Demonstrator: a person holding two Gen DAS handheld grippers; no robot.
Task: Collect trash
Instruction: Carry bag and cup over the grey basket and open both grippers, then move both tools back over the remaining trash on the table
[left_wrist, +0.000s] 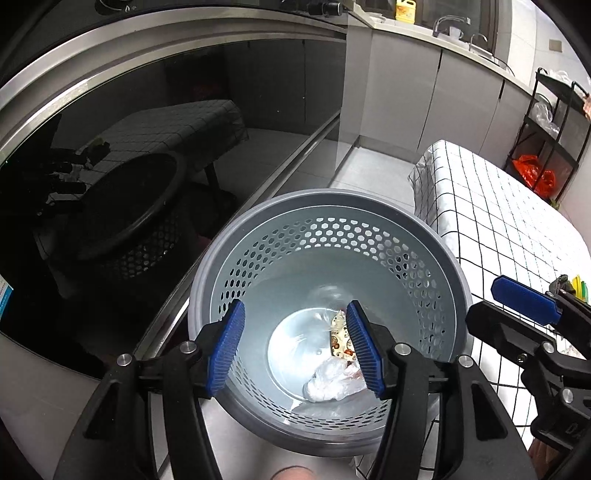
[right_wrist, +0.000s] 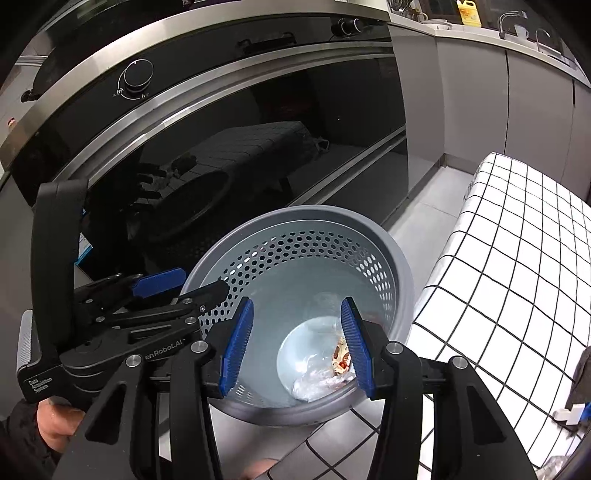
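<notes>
Both grippers, left gripper (left_wrist: 295, 347) and right gripper (right_wrist: 295, 343), are hovering with fingers apart, holding nothing | trash (left_wrist: 338, 376) is lying below the fingertips in the bin (left_wrist: 424, 229) | advice: be lifting clear of the rim before turning away.

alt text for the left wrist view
The open left gripper hovers over a grey perforated waste bin holding a crumpled plastic bag and a snack wrapper. A checked tablecloth lies to the right.
</notes>
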